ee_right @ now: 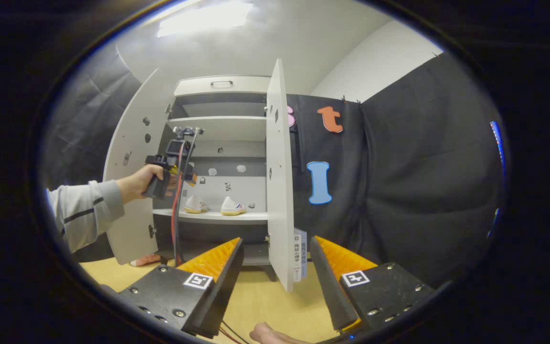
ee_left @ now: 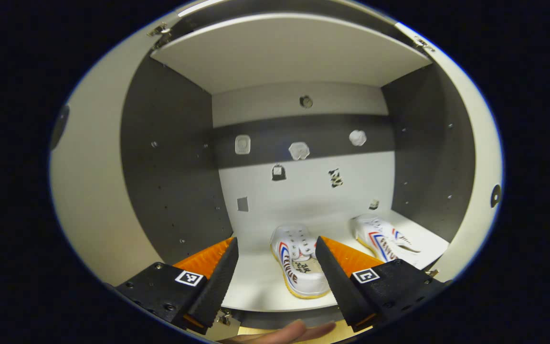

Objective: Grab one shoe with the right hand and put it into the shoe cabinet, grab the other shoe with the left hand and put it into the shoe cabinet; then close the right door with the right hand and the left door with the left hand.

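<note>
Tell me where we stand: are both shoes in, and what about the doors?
Both shoes already sit on the cabinet shelf. Nothing is in hand: the left gripper and right gripper are open and empty. Left to do: the right door and left door both stand open and need closing.

no legible text, shoe (ee_left: 299, 267) lettering blurred

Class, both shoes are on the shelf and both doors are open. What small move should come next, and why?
Probably swing the right tool toward the right door to push it closed. Both shoes already sit on the shelf, the right tool is open and empty, and that door's edge stands just ahead of it.
</note>
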Tool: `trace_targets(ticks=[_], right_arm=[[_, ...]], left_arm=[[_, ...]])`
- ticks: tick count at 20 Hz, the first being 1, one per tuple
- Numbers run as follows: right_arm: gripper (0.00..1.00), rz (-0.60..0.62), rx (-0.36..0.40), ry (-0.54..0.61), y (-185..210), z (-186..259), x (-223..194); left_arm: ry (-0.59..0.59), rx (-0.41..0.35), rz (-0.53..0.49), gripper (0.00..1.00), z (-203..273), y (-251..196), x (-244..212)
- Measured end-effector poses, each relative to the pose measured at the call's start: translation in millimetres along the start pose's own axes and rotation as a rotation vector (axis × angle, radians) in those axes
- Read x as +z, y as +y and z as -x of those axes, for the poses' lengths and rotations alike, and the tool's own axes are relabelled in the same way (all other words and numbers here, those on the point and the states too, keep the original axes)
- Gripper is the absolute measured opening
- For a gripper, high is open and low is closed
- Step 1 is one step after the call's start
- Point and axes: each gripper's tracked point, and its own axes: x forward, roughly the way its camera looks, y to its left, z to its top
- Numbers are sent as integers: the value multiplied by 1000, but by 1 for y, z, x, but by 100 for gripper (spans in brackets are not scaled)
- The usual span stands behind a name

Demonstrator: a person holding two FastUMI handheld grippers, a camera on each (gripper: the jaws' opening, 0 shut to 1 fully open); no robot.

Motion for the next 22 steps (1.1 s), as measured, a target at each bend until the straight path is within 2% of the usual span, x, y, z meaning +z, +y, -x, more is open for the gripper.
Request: trace_targets(ticks=[4, 7, 9, 10, 11, 12, 13, 15, 20, 21, 22], right_arm=[[80, -52, -29, 14, -6, 1, -4], [80, -69, -43, 41, -6, -6, -12], [83, -75, -40, 53, -2, -11, -15], [80, -75, -37, 52, -1, -13, -15], [83, -77, -34, 50, 1, -14, -13], [80, -80, -25, 42, 3, -15, -10], [83, -83, -12, 37, 7, -17, -7], [83, -88, 2, 53, 9, -22, -3], [80, -82, 12, 44, 16, -38, 33], [83, -81, 23, 46, 20, -38, 38], [80, -77, 31, 52, 24, -39, 41]], left_arm=[[-58, 19, -16, 98, 72, 6, 12], [-110, -24, 7, 98, 133, 0, 13], [-163, -24, 23, 97, 170, 8, 13], [-178, -24, 28, 97, 188, 12, 8], [-192, -20, 41, 97, 204, 17, 6], [-214, -14, 51, 97, 217, 23, 7], [-227, 3, 64, 100, 228, 30, 5], [-225, 30, 68, 97, 249, 42, -4], [-225, 34, 79, 97, 282, 49, -26], [-220, 43, 88, 97, 286, 49, -32], [-200, 47, 88, 98, 290, 49, -43]])
